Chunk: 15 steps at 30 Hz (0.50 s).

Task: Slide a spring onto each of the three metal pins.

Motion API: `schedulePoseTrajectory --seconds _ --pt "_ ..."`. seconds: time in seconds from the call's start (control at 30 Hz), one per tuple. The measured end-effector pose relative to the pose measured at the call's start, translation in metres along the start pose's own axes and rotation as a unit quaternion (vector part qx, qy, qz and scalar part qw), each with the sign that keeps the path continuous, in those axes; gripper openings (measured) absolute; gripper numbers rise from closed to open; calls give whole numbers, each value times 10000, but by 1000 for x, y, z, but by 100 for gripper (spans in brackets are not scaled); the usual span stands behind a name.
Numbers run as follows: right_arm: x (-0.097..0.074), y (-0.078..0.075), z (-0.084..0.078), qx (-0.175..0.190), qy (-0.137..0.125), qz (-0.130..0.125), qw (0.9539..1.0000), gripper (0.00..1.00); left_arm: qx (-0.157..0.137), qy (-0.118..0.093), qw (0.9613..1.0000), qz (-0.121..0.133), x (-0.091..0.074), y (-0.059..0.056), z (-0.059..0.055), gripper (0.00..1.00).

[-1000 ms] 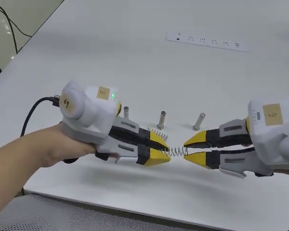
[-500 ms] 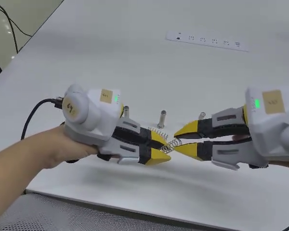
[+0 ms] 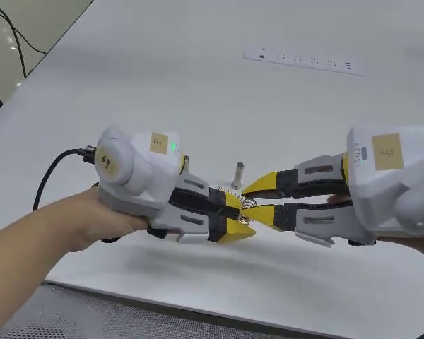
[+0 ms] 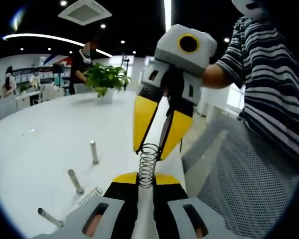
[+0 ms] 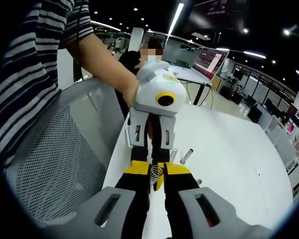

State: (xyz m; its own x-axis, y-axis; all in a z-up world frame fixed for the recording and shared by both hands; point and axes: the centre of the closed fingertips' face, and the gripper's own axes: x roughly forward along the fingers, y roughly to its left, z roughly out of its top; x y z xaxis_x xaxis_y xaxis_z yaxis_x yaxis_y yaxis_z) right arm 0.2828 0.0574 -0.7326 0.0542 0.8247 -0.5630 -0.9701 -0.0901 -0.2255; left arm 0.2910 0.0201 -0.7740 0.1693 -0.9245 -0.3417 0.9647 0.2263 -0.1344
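Three pins [image 4: 74,180] stand bare on the white table [image 3: 198,85], none w/ a spring on yet, so the task is barely begun. Step in hand looks like a mid-air hand-over.

L gripper [image 3: 242,219] has its jaws pinched on one end of a spring [image 3: 246,207]. The coil sticks out to the right, held above the near part of the table, just in front of the pins. R gripper [image 3: 251,203] meets it from the right w/ jaws parted, one each side of the free end. Not clamped, as far as I can judge.

Next move, I'd say: R closes on the coil and L lets go. R then needs the coil end-on & lined up over a pin top, prob. the middle pin just beyond, then lowered straight. A tilted coil would likely snag on the pin tip. Light squeeze only, since the spring looks soft & could kink or ping away.

Views differ:
- Left gripper view gives all 3 pins in a row on the left, plus a 2nd spring [image 4: 91,195] lying flat beside them.
- Head view gives 2 pins just beyond the grippers, and a power strip [image 3: 299,61] at the far side, well apart.
- Right gripper view looks along the coil btwn its own jaws, w/ one pin & the spare spring just past L gripper.
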Motion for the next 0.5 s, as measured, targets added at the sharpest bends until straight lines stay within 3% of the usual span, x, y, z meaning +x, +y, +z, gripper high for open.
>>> schedulePoseTrajectory --seconds 0.5 --pt "3 -4 2 18 -64 -107 9999 6 11 -80 9999 59 -3 2 1 2"
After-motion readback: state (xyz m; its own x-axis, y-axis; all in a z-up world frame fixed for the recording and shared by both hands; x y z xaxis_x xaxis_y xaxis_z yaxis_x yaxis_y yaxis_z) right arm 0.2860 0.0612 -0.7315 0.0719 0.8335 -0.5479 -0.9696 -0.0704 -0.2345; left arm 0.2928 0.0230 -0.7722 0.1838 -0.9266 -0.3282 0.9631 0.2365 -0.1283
